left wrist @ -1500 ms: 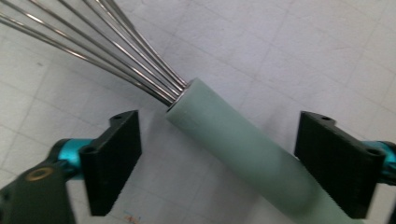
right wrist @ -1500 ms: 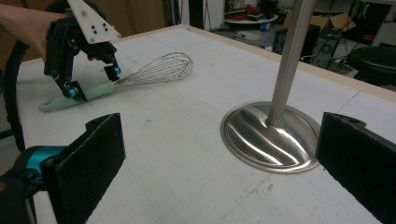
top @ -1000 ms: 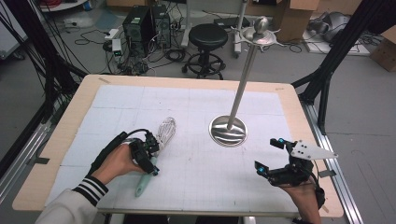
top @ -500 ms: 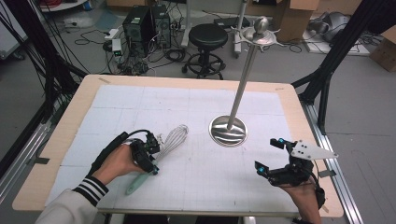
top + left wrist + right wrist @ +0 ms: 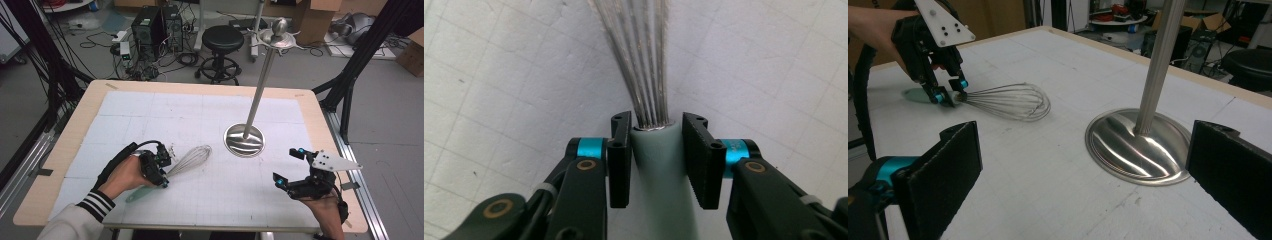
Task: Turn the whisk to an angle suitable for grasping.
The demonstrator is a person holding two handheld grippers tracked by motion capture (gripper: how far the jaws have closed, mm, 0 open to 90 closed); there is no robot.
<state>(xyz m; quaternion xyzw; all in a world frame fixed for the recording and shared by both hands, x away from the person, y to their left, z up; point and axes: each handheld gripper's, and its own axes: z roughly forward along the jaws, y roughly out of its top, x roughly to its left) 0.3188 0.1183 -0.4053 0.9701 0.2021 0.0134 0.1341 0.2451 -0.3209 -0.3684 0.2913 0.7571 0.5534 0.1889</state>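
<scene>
Whisk [image 5: 186, 161] lies flat on table [image 5: 300, 105], high view, roughly 7 o'clock of stand [image 5: 245, 140], wires pointing toward 2 o'clock. L gripper [image 5: 159, 172] sits at handle/wire junction, jaws have just been closing w/ handle between them. R gripper [image 5: 290, 165] idle at 4 o'clock of stand base, well apart, jaws wide, nothing in them.

L gripper view: mint handle [image 5: 659, 185] smooth, rounded, prob silicone or plastic. Left pad touching it, right pad [image 5: 696, 160] has a thin gap, so not clamped yet. Wires [image 5: 639, 60] thin, shiny steel, fan out past the tips.

R gripper view: L gripper [image 5: 948, 95] far off at 10 o'clock, whisk [image 5: 1008, 100] balloon-shaped, resting on the mat. Stand [image 5: 1138, 145] = polished dome base + plain steel pole, mirror finish. Mat is white w/ faint grid, slightly scuffed.

Risks, my read:
- grip is right at handle end, near the wires; slick taper could let it squirt out when pads bite
- holding it so far up, the long handle may make it swing on lift
- springy wires could snag the stand if swung wide
</scene>
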